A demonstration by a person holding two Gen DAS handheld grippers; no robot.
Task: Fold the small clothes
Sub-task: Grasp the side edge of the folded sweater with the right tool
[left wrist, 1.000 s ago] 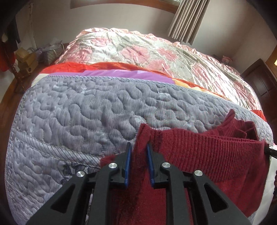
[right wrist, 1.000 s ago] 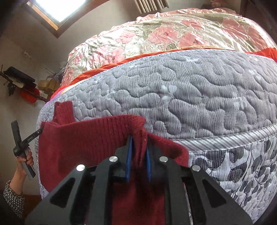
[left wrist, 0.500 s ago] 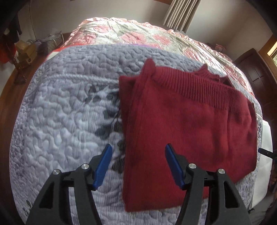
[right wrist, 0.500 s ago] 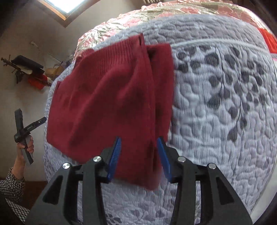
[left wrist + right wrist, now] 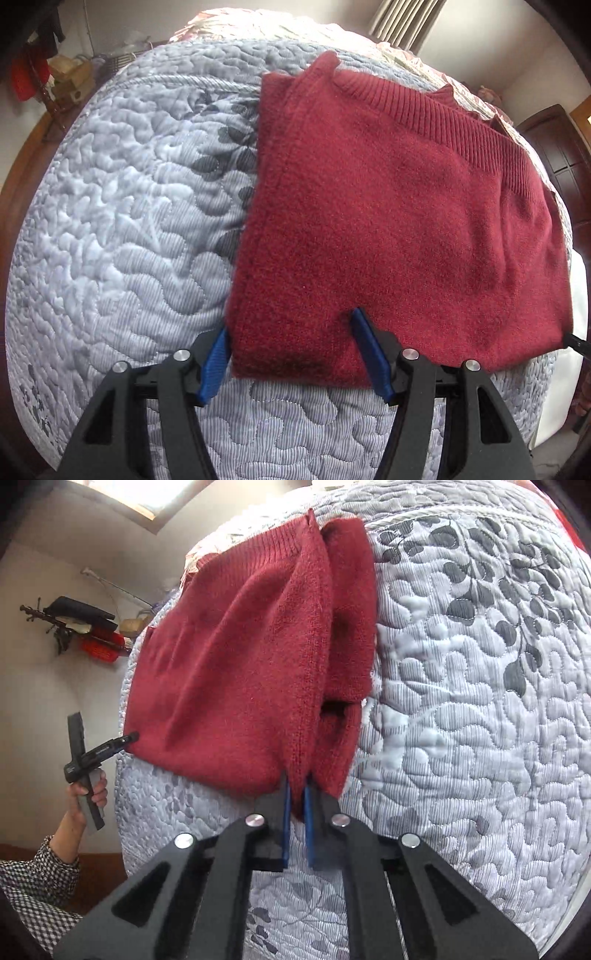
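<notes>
**Red sweater folded on the quilted bed**

No writing can be read. The red sweater is laid on the grey quilt. The left gripper is spread wide at its near edge; the right gripper is pinched onto a near fold

No legible text, label, brand or number appears in either wrist view; faint pale marks on the black body of the left gripper, seen at the bed's edge, are too small to read.

Grey quilt, beige curtain, dark door.
</notes>
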